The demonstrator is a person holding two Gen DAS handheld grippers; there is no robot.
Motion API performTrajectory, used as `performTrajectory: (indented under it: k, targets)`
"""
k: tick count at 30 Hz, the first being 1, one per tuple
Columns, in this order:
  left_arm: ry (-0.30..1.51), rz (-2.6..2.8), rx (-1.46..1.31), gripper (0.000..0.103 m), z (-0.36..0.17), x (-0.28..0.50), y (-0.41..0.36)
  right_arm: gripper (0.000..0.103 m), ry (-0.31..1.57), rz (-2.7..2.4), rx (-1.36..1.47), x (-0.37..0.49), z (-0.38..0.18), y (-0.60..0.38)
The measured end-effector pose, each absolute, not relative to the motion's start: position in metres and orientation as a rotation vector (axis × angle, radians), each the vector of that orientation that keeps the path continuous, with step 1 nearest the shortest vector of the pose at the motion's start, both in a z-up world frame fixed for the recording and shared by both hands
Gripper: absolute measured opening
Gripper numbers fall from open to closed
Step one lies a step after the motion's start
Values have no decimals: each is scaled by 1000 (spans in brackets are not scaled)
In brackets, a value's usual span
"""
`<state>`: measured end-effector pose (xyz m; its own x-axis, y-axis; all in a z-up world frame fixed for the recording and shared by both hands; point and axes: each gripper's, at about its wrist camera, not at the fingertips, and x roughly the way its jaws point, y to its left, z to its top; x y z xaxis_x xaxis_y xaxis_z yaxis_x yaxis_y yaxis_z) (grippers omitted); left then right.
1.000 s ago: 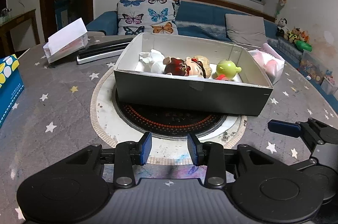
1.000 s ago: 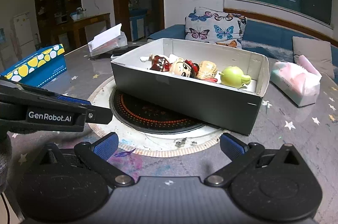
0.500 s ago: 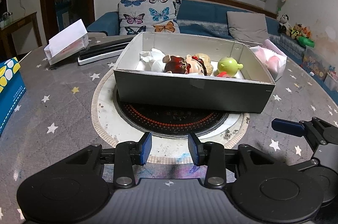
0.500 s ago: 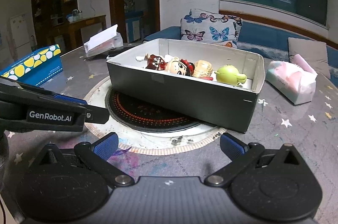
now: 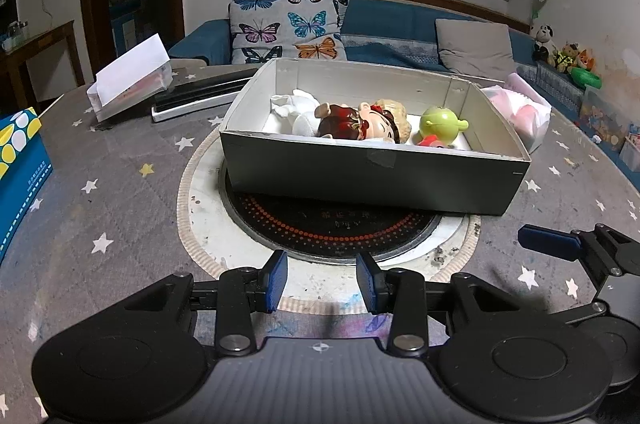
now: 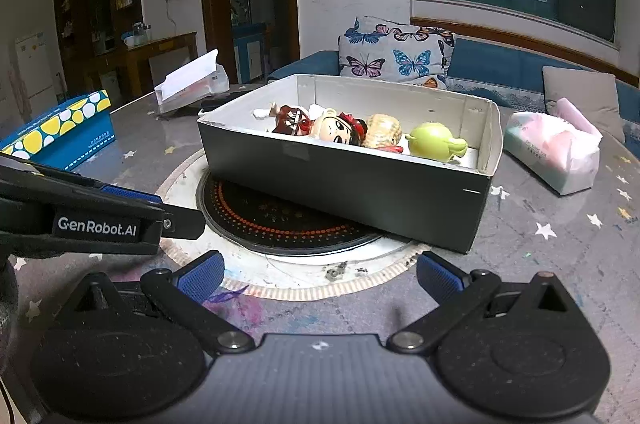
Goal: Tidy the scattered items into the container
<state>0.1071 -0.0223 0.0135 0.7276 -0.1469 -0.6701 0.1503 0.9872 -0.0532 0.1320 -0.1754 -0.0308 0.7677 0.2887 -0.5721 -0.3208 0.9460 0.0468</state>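
Toys (image 5: pixel 362 126) lie partly hidden behind the box (image 5: pixel 372 180) wall.

the near wall of the box (image 5: pixel 372 176) hides the lower parts of the dolls (image 5: pixel 360 126) and the green toy (image 5: pixel 440 122). a red thing (image 5: pixel 430 141) beside the green toy shows only its top. the blue carton (image 5: pixel 20 176) is cut off by the left edge. print on the tissue pack (image 6: pixel 552 152) is too small to read.
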Motion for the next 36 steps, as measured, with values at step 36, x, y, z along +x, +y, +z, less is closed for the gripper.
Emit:
performTrajectory:
  k: [36]
  targets:
    - [706,-126,31,39,16,113,-28,103,611,317,-30,137,-34,-178]
